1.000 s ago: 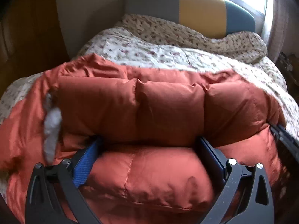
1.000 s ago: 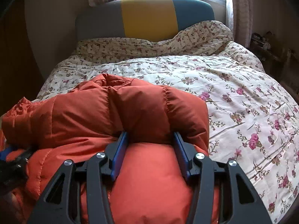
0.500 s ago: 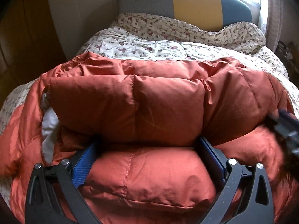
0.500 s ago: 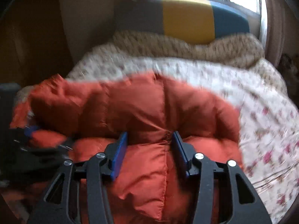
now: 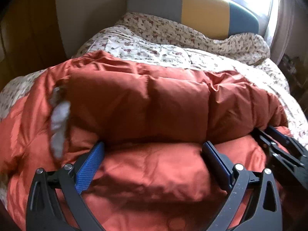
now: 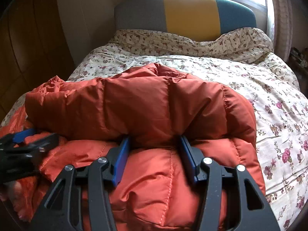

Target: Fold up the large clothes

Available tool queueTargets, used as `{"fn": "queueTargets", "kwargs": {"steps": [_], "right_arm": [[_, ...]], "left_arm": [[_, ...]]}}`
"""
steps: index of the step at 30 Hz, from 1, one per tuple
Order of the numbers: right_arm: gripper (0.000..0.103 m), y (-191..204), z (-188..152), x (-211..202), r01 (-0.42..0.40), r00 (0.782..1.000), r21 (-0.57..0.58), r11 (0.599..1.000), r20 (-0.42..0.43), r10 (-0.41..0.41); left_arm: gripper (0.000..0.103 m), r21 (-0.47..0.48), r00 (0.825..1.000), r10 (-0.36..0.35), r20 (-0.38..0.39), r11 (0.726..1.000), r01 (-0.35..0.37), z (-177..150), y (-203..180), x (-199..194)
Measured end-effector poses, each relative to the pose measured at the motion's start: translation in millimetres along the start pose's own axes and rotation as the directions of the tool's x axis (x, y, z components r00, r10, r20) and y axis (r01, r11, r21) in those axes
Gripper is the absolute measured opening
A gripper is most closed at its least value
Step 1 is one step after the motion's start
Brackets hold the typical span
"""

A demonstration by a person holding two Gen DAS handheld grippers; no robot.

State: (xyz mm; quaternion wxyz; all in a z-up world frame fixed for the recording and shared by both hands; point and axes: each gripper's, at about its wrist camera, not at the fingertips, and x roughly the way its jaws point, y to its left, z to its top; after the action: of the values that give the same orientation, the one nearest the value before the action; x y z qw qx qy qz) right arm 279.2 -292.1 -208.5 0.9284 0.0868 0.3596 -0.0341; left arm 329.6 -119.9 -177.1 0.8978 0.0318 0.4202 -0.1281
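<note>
An orange quilted down jacket [image 5: 173,104] lies bunched at the near end of the bed, one thick fold doubled over toward me. My left gripper [image 5: 153,150] stands wide, and a puffy panel fills the gap between its blue pads, which are shut on it. My right gripper [image 6: 154,142] is clamped narrower on the jacket [image 6: 150,105] near its right edge. Each gripper shows in the other's view: the right gripper [image 5: 279,146] at the jacket's right end, the left gripper [image 6: 25,136] at its left end. A strip of white lining [image 5: 57,123] shows at the jacket's left side.
The jacket rests on a floral duvet [image 6: 240,80] that covers the bed up to a grey, yellow and teal headboard [image 6: 188,13]. Dark wooden panels [image 6: 28,48] stand along the left. A bright window and curtain are behind the headboard, and small clutter [image 6: 298,57] sits at the right.
The right wrist view swung left and then settled, with the left gripper now showing at its left edge. The right gripper has come into the left view. Both grips on the jacket are unchanged.
</note>
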Motion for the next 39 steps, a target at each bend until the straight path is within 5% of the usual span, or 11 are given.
{"fn": "queueTargets", "kwargs": {"steps": [8,15,18,21,22,23,25,27,32,37,39], "right_arm": [[0.052,0,0,-1,0.005,1.000,-0.004,1.000,0.002,-0.005],[0.052,0,0,-1,0.004,1.000,-0.003,1.000,0.002,-0.004],[0.052,1,1,-1,0.005,1.000,-0.003,1.000,0.002,-0.005],[0.052,1,1,-1,0.006,1.000,-0.004,1.000,0.002,-0.006],[0.052,1,1,-1,0.006,1.000,-0.003,1.000,0.002,-0.006],[0.052,1,1,-1,0.006,1.000,-0.003,1.000,0.002,-0.006],[0.052,1,1,-1,0.007,1.000,-0.004,1.000,0.002,-0.007],[0.052,1,1,-1,0.006,1.000,-0.003,1.000,0.002,-0.006],[0.052,1,1,-1,0.007,1.000,-0.003,1.000,0.002,-0.007],[0.052,2,1,-1,0.009,1.000,-0.004,1.000,0.001,-0.009],[0.052,1,1,-1,0.009,1.000,-0.003,1.000,0.002,-0.009]], "left_arm": [[0.100,-0.201,0.986,0.071,0.149,0.979,-0.040,-5,73,-62],[0.100,-0.487,0.947,0.299,0.121,0.849,-0.206,-26,210,-95],[0.100,-0.609,0.907,0.411,0.085,0.742,-0.279,-50,265,-114],[0.095,-0.765,0.866,0.499,0.031,0.570,-0.301,-82,319,-135],[0.095,-0.803,0.859,0.512,0.013,0.517,-0.296,-90,334,-140],[0.094,-0.855,0.851,0.525,-0.014,0.435,-0.282,-103,350,-147],[0.089,-0.906,0.846,0.532,-0.040,0.338,-0.256,-120,370,-154],[0.089,-0.930,0.852,0.519,-0.069,0.276,-0.243,-133,387,-154],[0.089,-0.942,0.894,0.445,-0.054,0.276,-0.194,-132,420,-138],[0.088,-0.950,0.902,0.431,-0.019,0.272,-0.150,-128,445,-132],[0.051,-0.952,0.902,0.431,-0.014,0.271,-0.144,-122,450,-127]]}}
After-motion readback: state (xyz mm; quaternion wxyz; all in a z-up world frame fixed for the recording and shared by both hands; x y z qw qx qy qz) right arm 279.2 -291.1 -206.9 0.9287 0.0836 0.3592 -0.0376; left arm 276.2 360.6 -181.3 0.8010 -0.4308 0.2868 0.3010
